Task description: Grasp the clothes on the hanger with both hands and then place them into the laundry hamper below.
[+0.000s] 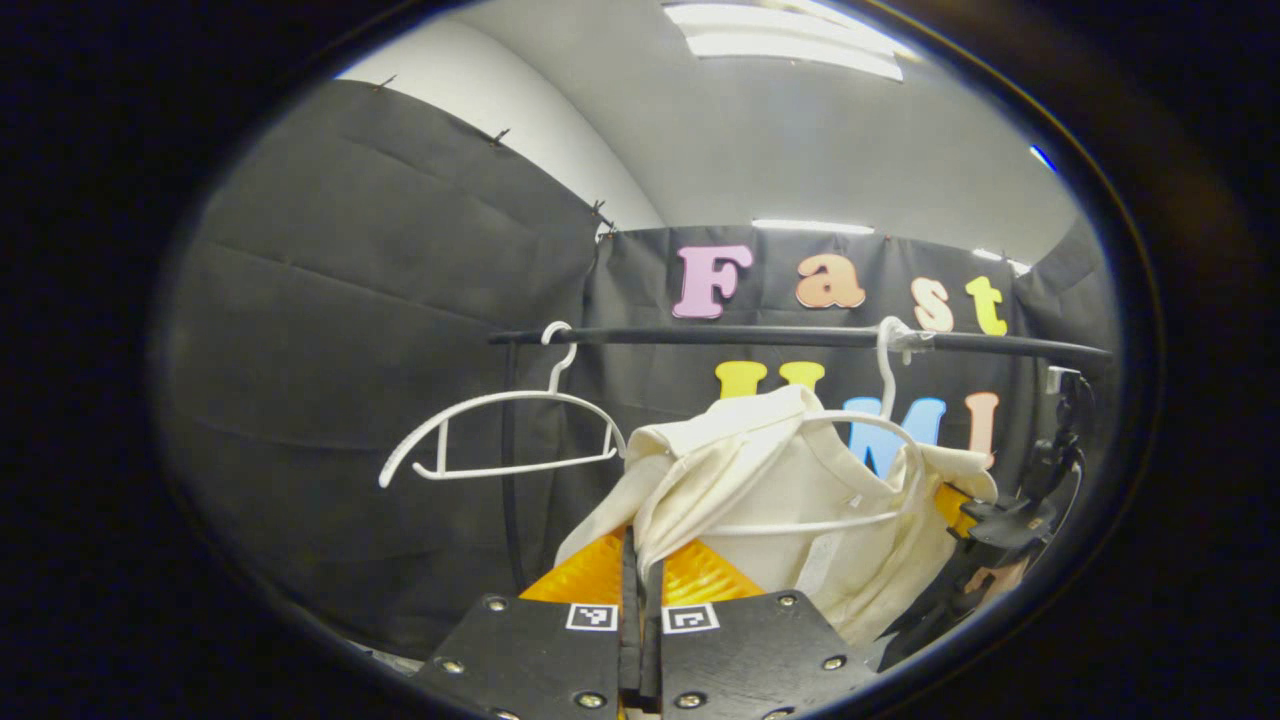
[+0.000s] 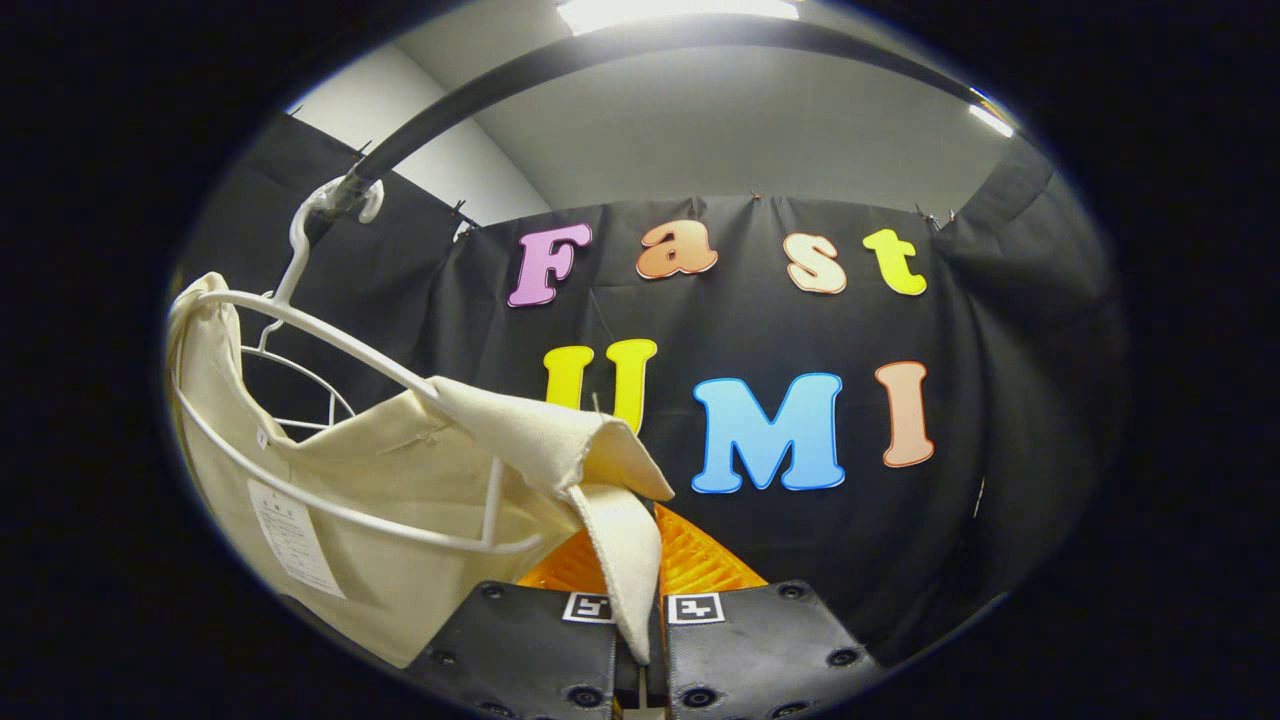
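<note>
A cream garment [image 1: 780, 480] hangs on a white hanger [image 1: 800, 525] hooked over a black rail [image 1: 800, 338]. My left gripper [image 1: 641, 560] is shut on a fold of the garment's near shoulder, with cloth pinched between its fingers. At the garment's far shoulder my right gripper [image 1: 960, 510] holds the cloth. In the right gripper view the garment [image 2: 400, 470] and its hanger [image 2: 330, 345] sit to the left. A cream flap drapes down between the fingers of my right gripper [image 2: 640, 575], which is shut on it.
An empty white hanger [image 1: 500, 440] hangs on the rail to the left of the garment. The rail [image 2: 560, 60] arcs overhead in the right gripper view. Black cloth walls [image 1: 380, 350] close in behind and at both sides.
</note>
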The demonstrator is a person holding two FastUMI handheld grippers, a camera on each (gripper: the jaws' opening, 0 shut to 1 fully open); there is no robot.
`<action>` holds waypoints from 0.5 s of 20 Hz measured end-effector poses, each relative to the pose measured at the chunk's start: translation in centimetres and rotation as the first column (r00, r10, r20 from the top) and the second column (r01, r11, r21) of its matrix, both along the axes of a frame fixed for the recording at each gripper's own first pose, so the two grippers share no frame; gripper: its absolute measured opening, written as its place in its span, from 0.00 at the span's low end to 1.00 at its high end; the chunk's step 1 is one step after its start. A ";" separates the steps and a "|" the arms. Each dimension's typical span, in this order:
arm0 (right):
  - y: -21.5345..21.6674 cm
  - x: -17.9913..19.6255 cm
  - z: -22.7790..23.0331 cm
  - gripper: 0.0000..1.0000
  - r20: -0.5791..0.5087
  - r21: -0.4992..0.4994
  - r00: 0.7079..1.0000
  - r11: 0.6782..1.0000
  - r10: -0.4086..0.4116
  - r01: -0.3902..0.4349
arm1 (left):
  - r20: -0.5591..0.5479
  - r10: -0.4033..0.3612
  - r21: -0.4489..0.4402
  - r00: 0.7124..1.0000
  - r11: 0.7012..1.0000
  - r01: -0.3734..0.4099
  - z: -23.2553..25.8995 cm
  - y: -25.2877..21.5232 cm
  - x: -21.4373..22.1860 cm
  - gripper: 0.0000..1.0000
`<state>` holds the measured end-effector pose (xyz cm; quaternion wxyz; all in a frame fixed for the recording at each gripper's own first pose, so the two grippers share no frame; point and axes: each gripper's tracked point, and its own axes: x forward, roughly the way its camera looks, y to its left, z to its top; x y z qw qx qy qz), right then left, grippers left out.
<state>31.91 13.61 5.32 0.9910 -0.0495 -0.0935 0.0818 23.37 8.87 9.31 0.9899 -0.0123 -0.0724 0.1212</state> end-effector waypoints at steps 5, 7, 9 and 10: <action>-1.8 0.5 0.5 0.02 0.023 -0.011 0.999 0.999 -0.046 0.046 | -0.034 -0.141 0.019 0.989 0.990 0.142 0.1 -2.7 -1.1 0.01; -1.9 0.6 0.5 0.01 0.030 -0.014 0.998 0.998 -0.054 0.055 | -0.047 -0.150 0.090 0.988 0.984 0.154 0.6 -3.3 -1.7 0.01; -1.9 0.5 0.9 0.01 0.039 -0.022 0.997 0.998 -0.061 0.061 | -0.032 -0.170 0.092 0.985 0.981 0.172 1.2 -3.6 -1.9 0.01; -1.9 0.5 1.1 0.04 0.047 -0.027 0.997 0.998 -0.061 0.063 | -0.016 -0.174 0.082 0.985 0.981 0.175 1.7 -3.4 -2.2 0.01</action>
